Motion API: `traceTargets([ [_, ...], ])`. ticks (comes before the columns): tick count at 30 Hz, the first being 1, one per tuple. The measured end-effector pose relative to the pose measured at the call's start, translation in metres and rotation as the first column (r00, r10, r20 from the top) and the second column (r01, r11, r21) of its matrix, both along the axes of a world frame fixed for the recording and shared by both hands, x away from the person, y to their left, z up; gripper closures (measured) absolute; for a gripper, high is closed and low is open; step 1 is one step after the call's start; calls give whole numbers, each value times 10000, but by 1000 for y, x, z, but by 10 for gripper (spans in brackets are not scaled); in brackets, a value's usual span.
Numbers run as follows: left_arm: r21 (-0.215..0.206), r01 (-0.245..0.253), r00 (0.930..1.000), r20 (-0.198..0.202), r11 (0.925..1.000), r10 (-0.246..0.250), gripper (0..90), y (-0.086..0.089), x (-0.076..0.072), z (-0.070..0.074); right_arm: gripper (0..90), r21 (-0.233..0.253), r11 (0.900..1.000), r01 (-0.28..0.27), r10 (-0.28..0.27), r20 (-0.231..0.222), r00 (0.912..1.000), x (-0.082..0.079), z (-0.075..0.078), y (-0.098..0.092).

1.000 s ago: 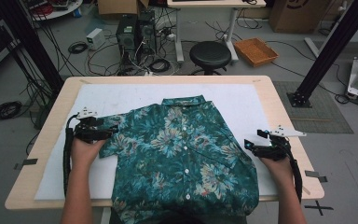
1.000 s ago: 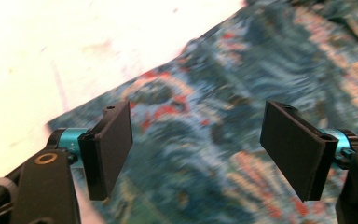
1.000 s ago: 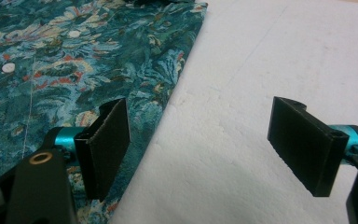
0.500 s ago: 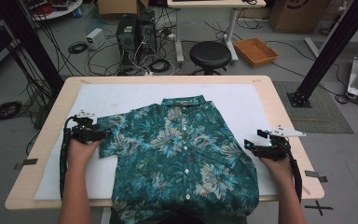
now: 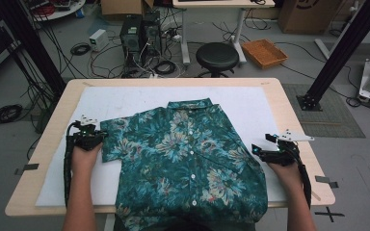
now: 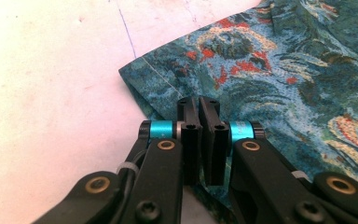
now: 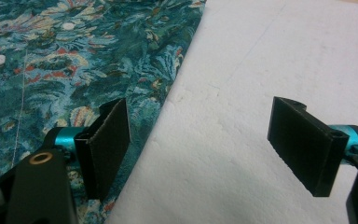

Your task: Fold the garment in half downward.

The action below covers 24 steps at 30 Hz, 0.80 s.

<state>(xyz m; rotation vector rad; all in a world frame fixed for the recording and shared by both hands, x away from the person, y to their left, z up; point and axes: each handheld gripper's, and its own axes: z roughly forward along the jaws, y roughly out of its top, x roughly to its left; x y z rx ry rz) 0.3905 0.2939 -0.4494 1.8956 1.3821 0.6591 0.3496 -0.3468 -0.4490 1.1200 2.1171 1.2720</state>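
Wooden table (image 5: 53,159) under a white mat (image 5: 125,103), with cables, a black stool (image 5: 217,55) and an orange tray (image 5: 265,52) on the grey floor behind.

At left, left tongs (image 5: 100,136) (image 6: 199,105) low at the end of the shirt sleeve (image 5: 112,140) (image 6: 168,79), jaws pressed together with almost no gap. Probably a fold of sleeve cloth pinched between them, though hard to confirm in the left gripper view, the jaws covering that spot.

In the middle, teal flowered shirt (image 5: 188,159) (image 7: 65,56) spread flat on the mat, collar toward the far edge, white buttons down the front, bottom hem hanging over the near edge of the table.

At right, right tongs (image 5: 256,150) (image 7: 200,140) wide open, holding nothing. One jaw just over the side edge of the shirt, the other over bare mat (image 7: 270,60), well apart from the cloth.
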Motion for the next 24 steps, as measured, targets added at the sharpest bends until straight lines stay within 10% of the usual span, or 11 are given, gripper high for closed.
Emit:
traceTargets([
  [10,-194,1298,9887,785,9914,-1279,876,-19,-10,28,215,-20,10000,5,-5,-1,10000,0,0,0],
  [24,279,3291,9231,2010,9439,-3278,876,-81,-31,63,215,-22,10000,1,-1,-26,10000,0,0,0],
])
